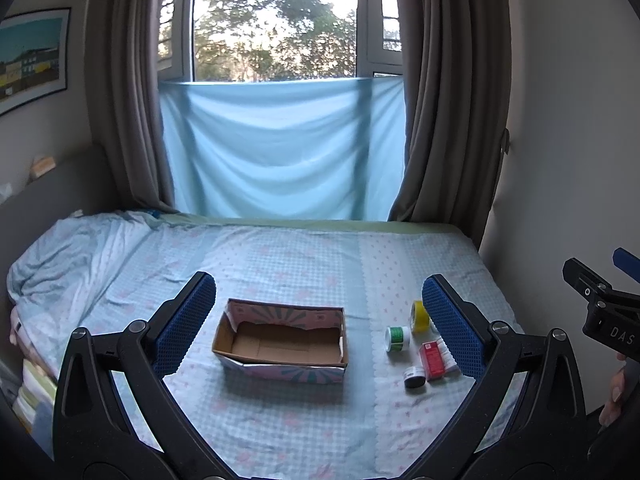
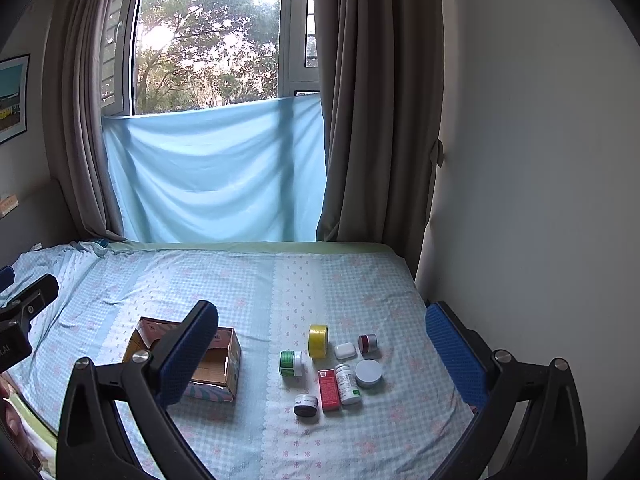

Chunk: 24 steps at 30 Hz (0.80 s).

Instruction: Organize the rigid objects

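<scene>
An open, empty cardboard box (image 1: 282, 342) (image 2: 218, 364) sits on the bed. To its right lies a cluster of small items: a yellow tape roll (image 2: 318, 341) (image 1: 420, 316), a green-labelled jar (image 2: 291, 363) (image 1: 397, 339), a red carton (image 2: 329, 390) (image 1: 434, 360), a black jar (image 2: 306, 405) (image 1: 414, 377), a white pill bottle (image 2: 347, 383), a white lidded jar (image 2: 368, 373), a white soap-like case (image 2: 345, 351) and a dark red jar (image 2: 367, 343). My left gripper (image 1: 318, 326) is open and empty above the box. My right gripper (image 2: 322, 352) is open and empty above the cluster.
The bed (image 2: 224, 280) has a checked blue sheet, with a rumpled quilt (image 1: 60, 256) at the left. A wall (image 2: 540, 200) runs along the bed's right side. Curtains (image 1: 440, 100) and a blue cloth (image 1: 280, 148) hang at the window behind.
</scene>
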### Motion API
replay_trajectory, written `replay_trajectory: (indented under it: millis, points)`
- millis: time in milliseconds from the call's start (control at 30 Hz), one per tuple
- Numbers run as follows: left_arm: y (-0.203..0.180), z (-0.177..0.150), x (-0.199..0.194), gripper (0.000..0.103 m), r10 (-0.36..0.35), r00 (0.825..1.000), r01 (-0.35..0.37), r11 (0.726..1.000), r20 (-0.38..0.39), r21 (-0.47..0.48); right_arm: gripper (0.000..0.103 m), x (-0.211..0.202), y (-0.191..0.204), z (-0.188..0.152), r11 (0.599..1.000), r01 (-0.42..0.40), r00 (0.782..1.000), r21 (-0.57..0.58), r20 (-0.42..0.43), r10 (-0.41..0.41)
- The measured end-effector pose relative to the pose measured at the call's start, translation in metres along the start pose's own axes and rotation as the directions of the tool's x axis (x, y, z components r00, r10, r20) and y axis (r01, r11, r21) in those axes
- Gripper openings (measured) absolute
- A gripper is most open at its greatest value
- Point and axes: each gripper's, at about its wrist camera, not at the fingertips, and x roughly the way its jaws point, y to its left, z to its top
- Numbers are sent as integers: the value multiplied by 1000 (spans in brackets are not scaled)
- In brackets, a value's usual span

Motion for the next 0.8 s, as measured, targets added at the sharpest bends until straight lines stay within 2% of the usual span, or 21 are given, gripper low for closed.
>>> replay_trajectory:
  millis: [800]
  points:
    - [-1, 1, 1, 102, -7, 1000, 7, 1000, -15, 2, 103, 1, 2, -1, 1000, -11, 1000, -8, -8, 11]
